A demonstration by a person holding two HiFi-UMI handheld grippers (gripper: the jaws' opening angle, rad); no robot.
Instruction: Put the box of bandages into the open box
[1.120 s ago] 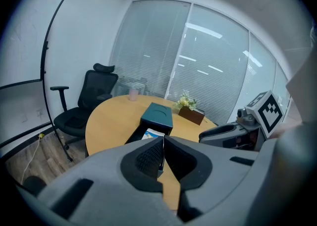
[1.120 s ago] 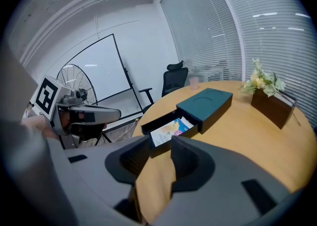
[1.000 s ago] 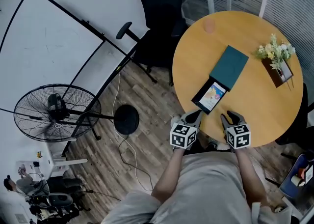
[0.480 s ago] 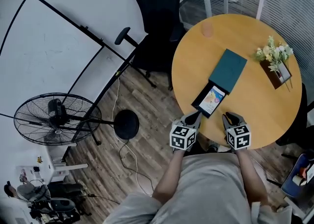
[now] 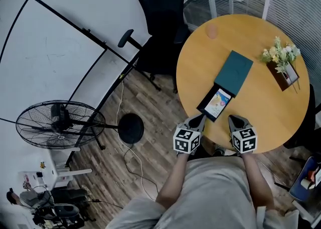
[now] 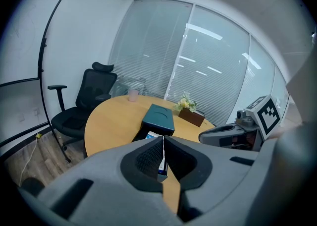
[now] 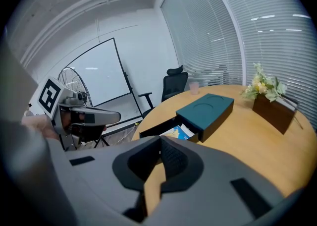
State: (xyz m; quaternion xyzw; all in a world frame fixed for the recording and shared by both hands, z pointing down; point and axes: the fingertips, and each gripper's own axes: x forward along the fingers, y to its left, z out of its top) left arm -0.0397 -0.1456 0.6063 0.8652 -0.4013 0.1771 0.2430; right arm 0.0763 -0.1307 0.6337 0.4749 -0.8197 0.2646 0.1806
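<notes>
Left claw (image 5: 196, 120) and right claw (image 5: 235, 119) wait at the near edge of the round surface (image 5: 261, 97), both together and empty; the right one has just been closing on nothing. Probably the work is finished: the green box (image 5: 233, 71) stands open, and the bandage box (image 5: 217, 101) lies inside its tray (image 5: 202, 104).

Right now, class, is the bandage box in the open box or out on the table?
In. The bandage box lies inside the pulled-out drawer of the green box, between its black walls.

Bandage box (image 5: 217, 103) lies in open box (image 5: 234, 71).
</notes>
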